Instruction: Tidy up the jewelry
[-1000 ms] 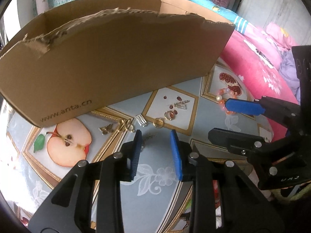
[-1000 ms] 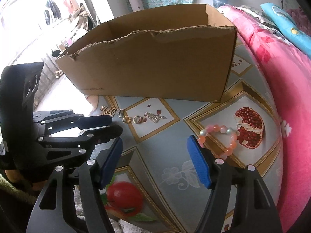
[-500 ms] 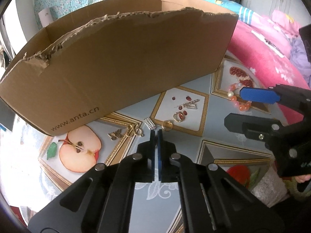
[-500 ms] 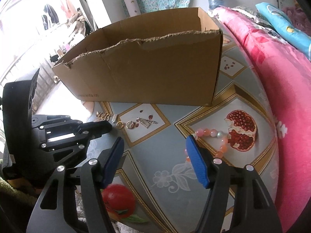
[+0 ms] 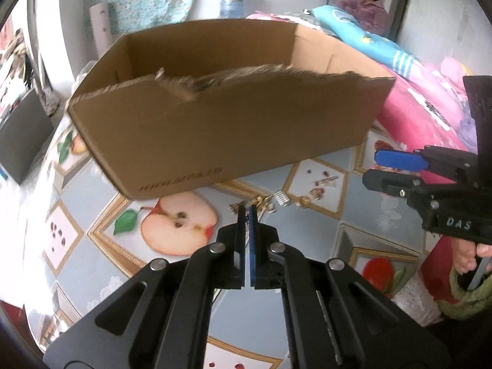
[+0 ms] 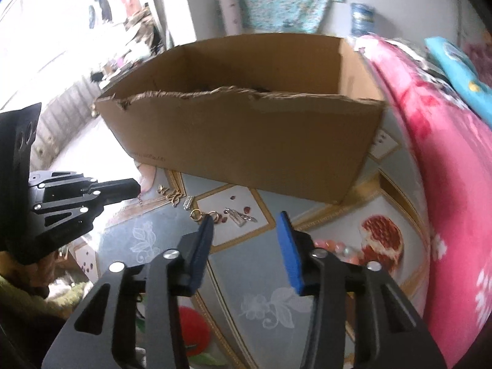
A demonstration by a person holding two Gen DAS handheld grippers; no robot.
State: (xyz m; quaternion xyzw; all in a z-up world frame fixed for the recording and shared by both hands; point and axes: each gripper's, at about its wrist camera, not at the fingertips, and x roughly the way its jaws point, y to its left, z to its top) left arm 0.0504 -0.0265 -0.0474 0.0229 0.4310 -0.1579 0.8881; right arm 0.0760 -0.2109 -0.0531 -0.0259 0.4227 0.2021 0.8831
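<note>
A large open cardboard box (image 5: 227, 126) stands on a fruit-patterned tablecloth (image 5: 80, 255). In front of it lie small jewelry pieces: gold earrings (image 5: 264, 204), a silver clip (image 5: 281, 197), a gold ring (image 6: 196, 214) and a silver pendant (image 6: 241, 216). A pink bead bracelet (image 6: 338, 250) lies by the pomegranate print. My left gripper (image 5: 247, 215) is shut, raised above the table near the earrings; a thin chain (image 6: 140, 198) seems to hang from it. My right gripper (image 6: 246, 230) is open and empty above the table.
A pink quilt (image 6: 446, 184) borders the table's right side. The box (image 6: 246, 141) blocks the far half of the table. A person (image 5: 369, 3) stands at the back of the room.
My left gripper closed, then lifted and pulled back from the jewelry. My right gripper shifted left and narrowed somewhat but stays open.
</note>
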